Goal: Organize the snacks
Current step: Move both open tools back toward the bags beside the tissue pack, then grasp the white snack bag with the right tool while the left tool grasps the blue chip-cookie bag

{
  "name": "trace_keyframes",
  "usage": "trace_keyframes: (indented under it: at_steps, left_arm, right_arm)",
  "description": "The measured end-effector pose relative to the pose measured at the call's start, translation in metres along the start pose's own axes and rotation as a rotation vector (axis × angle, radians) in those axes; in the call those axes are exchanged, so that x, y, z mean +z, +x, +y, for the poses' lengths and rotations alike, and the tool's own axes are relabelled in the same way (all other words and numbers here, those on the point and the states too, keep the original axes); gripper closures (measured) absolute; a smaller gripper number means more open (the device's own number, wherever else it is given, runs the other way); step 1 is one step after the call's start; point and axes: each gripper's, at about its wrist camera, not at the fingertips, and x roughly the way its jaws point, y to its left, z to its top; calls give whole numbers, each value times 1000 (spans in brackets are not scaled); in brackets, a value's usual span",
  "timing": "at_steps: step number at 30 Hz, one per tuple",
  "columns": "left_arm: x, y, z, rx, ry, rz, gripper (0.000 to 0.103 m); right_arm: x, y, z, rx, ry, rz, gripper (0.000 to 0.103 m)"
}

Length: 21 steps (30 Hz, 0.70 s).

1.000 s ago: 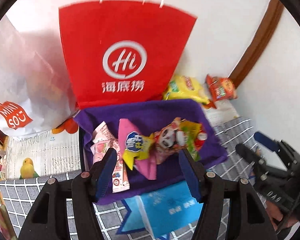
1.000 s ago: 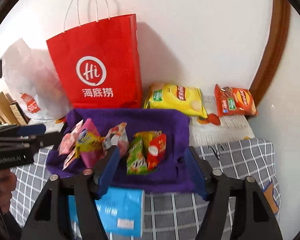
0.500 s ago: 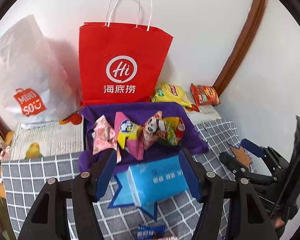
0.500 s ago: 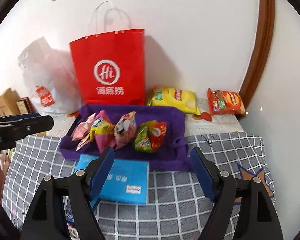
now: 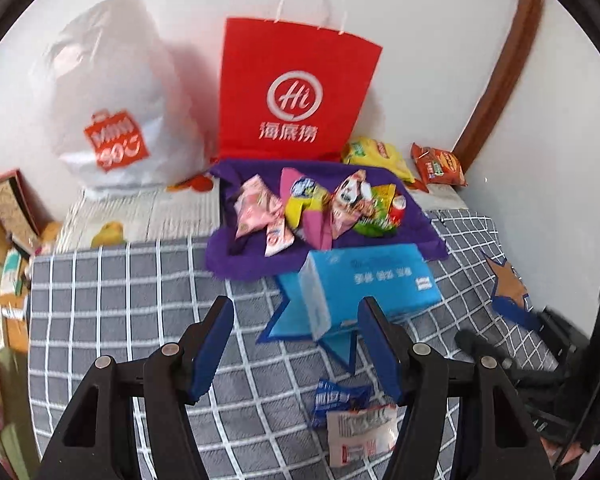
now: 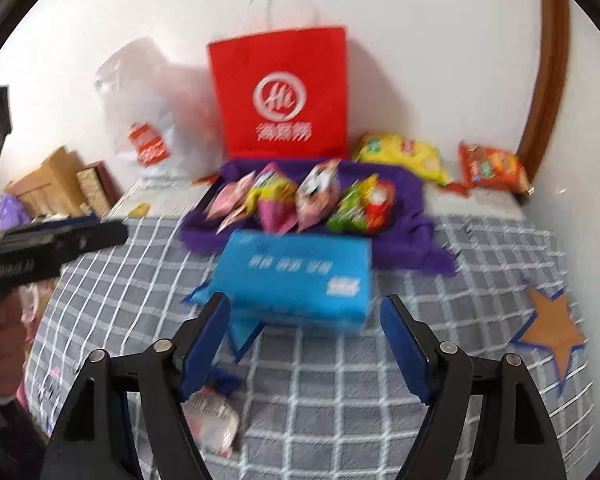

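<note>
The left gripper (image 5: 296,344) stood about half open above the grey checked cloth (image 5: 112,304) and held nothing; the right gripper (image 6: 304,340) was also empty, its jaws closing slightly from a wide gap. A row of snack packets (image 5: 312,208) lay in the purple fabric tray (image 5: 252,264) in front of the red paper bag (image 5: 296,88), with the blue tissue box (image 6: 296,272) touching the tray's near edge. Two loose packets (image 5: 352,412) lay on the cloth near the left gripper, and a yellow chip bag (image 6: 400,156) and an orange chip bag (image 6: 492,168) lay by the wall.
</note>
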Motion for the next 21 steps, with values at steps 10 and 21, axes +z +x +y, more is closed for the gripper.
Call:
trace_keyframes:
  at_steps: [10,21]
  left_arm:
    - [-27,0,25,7,-50,49,41]
    - [-45,1,49,-13,-83,56,41]
  right_arm:
    - [-61,36,30,134,80,167,30]
    - [-93,65,63,173,63,276,27]
